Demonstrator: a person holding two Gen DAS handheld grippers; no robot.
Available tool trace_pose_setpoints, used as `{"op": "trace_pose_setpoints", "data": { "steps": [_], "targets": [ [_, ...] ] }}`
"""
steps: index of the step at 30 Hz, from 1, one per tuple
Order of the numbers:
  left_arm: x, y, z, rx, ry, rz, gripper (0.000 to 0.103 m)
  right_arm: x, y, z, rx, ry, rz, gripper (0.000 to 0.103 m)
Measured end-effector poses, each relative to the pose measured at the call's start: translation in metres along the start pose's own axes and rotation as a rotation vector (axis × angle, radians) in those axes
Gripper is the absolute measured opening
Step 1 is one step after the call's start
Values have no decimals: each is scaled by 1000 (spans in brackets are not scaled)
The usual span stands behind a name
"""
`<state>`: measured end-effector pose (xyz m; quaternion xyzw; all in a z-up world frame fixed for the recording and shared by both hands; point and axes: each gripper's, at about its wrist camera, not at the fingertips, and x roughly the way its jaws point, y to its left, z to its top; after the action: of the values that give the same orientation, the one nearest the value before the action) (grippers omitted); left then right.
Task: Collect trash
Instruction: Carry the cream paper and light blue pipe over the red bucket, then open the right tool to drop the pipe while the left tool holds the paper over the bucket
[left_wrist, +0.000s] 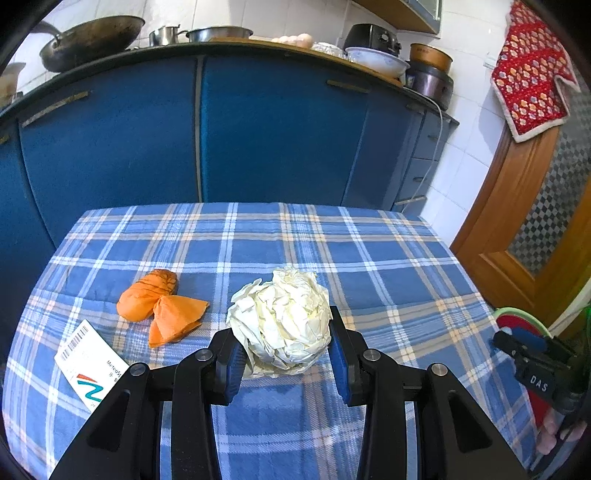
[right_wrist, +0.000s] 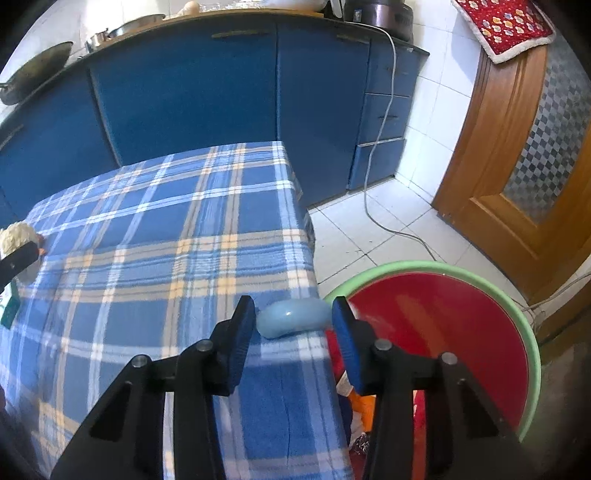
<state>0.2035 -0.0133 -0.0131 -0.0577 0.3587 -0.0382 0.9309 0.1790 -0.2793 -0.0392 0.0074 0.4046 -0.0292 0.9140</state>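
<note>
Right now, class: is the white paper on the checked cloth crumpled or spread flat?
Crumpled: the white paper is a creased ball standing up between the left gripper's fingers.

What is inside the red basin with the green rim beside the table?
The red basin shows a bare glossy red inner wall on its far side. Near the table edge, orange and red scraps lie inside. The right gripper and the plaid cloth hide the rest.

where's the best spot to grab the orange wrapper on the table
Grip the orange wrapper at its pinched waist, where the two puffed halves meet. It is the narrowest part and should fit between the pads without slipping. Come from above, jaws set across the waist, since it lies flat on the tablecloth, left of the paper ball.
</note>
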Motion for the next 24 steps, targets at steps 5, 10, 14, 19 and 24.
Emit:
{"op": "trace_pose_setpoints", "data": {
  "steps": [5, 10, 14, 19, 24],
  "targets": [
    [-13, -6, -1, 6, -14, -13, 40, -4, 5, -9, -34, 12, 44, 30],
    [-25, -15, -6, 19, -14, -34, 40, -10, -2, -18, -12, 19, 72, 19],
    [-33, -25, -10, 36, -15, -51, 40, -18, -14, -25, 18, 20, 57, 16],
    [-44, -42, -13, 60, -14, -86, 40, -42, -42, -32, 94, -17, 56, 16],
    [-53, -70, -16, 101, -13, -128, 40, -64, -64, -42, 141, -39, 46, 16]
  ]
}}
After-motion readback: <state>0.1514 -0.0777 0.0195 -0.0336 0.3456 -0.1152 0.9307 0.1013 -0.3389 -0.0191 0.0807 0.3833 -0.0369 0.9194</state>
